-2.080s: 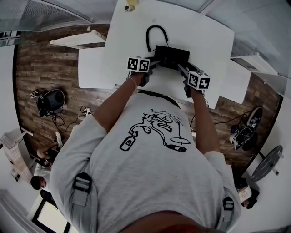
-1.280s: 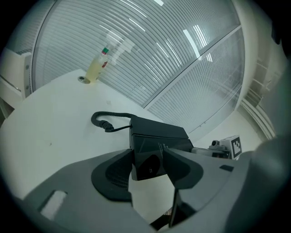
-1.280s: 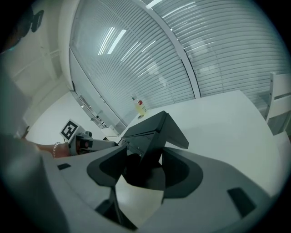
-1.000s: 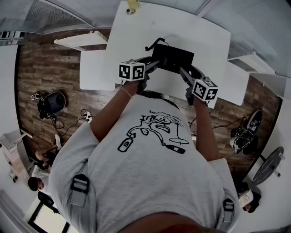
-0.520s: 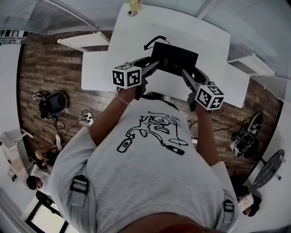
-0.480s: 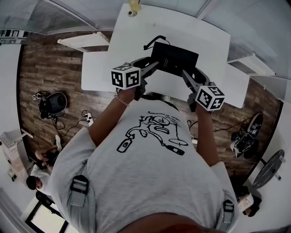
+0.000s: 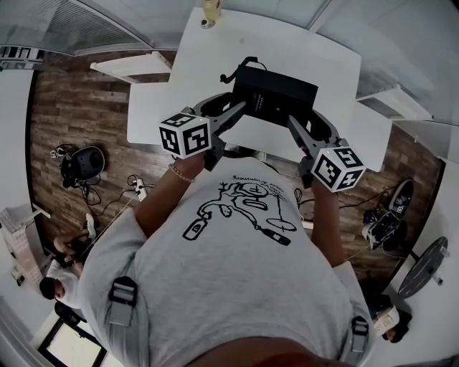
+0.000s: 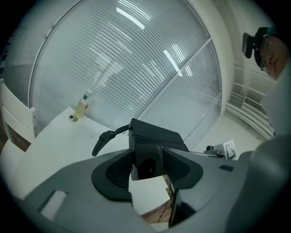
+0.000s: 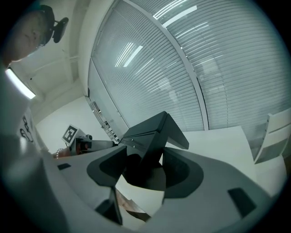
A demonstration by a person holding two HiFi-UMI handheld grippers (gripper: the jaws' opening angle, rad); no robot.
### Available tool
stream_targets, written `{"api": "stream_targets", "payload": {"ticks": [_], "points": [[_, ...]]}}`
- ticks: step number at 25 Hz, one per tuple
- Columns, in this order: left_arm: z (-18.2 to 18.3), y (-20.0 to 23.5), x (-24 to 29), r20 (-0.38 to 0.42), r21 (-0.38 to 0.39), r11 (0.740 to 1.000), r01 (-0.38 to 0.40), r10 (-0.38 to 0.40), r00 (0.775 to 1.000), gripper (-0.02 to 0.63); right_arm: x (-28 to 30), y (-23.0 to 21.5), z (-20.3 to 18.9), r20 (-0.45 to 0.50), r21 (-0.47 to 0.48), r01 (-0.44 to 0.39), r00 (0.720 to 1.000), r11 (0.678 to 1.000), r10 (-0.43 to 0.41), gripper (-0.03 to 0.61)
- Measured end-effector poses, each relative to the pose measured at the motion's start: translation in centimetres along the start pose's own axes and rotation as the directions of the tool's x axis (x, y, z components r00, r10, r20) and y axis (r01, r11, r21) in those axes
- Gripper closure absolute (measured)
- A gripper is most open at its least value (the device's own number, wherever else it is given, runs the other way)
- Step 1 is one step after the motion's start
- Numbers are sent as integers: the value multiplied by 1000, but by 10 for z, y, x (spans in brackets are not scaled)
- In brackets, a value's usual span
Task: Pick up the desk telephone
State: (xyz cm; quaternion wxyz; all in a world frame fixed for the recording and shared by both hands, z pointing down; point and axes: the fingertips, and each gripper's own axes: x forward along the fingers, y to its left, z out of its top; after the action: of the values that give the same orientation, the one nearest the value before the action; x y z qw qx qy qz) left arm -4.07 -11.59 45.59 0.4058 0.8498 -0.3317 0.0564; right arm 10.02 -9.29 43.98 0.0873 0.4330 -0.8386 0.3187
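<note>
With the left gripper [image 7: 235, 112] and right gripper [image 7: 293, 124] jaws clamped on opposite ends of the desk telephone [image 7: 276, 97], apparently clear above the tabletop [image 7: 308, 46], the lift seems in hand; next calls for raising both evenly.

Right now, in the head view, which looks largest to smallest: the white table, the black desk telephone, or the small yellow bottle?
1. white rectangular table
2. black desk telephone
3. small yellow bottle

Yellowish bottle [image 7: 209, 8], perhaps juice, on white table [image 7: 308, 44]
</note>
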Motion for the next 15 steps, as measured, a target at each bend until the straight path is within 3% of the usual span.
{"api": "stream_targets", "payload": {"ticks": [15], "points": [[21, -30, -10, 48, 37, 999, 16, -18, 999, 408, -21, 10, 25, 36, -16, -3, 999, 1000, 3, 359]]}}
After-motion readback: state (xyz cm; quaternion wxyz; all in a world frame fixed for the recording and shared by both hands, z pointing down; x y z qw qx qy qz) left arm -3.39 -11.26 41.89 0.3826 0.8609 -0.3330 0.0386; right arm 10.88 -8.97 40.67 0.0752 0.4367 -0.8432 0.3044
